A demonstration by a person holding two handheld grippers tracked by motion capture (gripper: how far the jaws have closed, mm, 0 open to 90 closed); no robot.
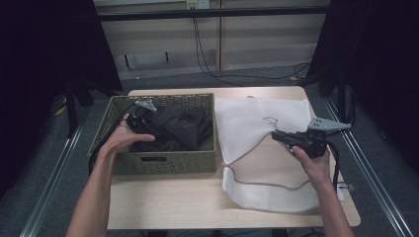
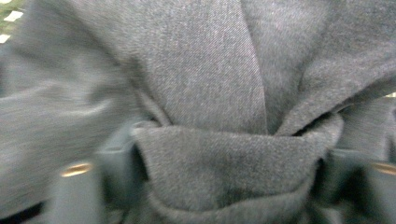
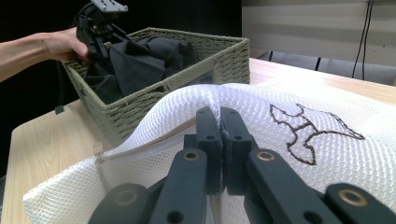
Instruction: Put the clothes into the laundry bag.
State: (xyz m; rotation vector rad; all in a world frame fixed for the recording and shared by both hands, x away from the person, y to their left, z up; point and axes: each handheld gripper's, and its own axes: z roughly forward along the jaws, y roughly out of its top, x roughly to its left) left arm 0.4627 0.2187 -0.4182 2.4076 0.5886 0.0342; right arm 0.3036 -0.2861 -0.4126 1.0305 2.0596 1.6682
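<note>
Now your left gripper (image 1: 139,120) sits in the basket (image 1: 163,160), clamped on a fold of dark cloth (image 2: 224,163). The mesh bag (image 1: 257,123), pinched up by your closed right gripper (image 3: 219,135), waits to its right across the counter (image 1: 168,202).

Matt dark cloth (image 1: 173,129), woven wicker basket (image 1: 163,162), white mesh bag (image 1: 257,123), wood table (image 1: 163,197).

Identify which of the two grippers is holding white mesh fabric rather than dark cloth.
The right gripper, shut on the raised edge of the white mesh laundry bag. The left gripper instead pinches the dark grey cloth in the woven green basket.
</note>
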